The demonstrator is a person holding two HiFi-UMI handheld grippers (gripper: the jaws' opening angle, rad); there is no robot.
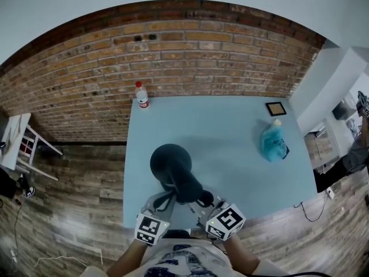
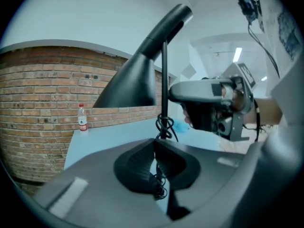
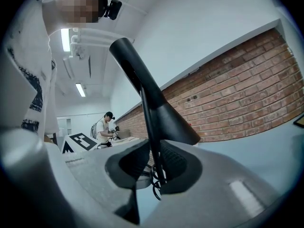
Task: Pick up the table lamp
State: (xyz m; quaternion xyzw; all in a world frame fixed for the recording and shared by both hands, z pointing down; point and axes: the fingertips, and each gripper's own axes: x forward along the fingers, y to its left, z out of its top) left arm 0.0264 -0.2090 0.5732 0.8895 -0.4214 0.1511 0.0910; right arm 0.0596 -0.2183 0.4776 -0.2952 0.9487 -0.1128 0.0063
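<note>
- Your left fingers (image 2: 138, 161) are closed at the tips on the thin stem (image 2: 164, 94) of the table lamp (image 1: 173, 167), with only a narrow slit between the pads further back
- A loop of the black cord (image 2: 165, 125) hangs in that slit, and more of it is coiled round the stem just above the tips
- Your right fingers (image 3: 130, 165) are partly apart; the same stem (image 3: 148, 122) runs up between them, close against one pad with a gap at the other, so they have no hold on it
- From overhead, both pairs of fingers come in side by side at the lamp's lower end, with the marker cubes (image 1: 151, 228) and (image 1: 226, 221) just behind them
- The lamp is at the near edge of the bench (image 1: 230, 126), right in front of you; its dark shade (image 1: 170, 161) points toward the brick wall (image 1: 173, 45)
- You cannot tell here whether its base rests on the bench
- A bottle (image 1: 142, 96) stands at the far left corner of the bench, against the wall
- A blue bag (image 1: 273, 143) lies toward the right edge, well apart from the lamp, with a small framed square (image 1: 275, 108) just beyond it
- A person (image 3: 103, 127) stands far off in your right gripper view
</note>
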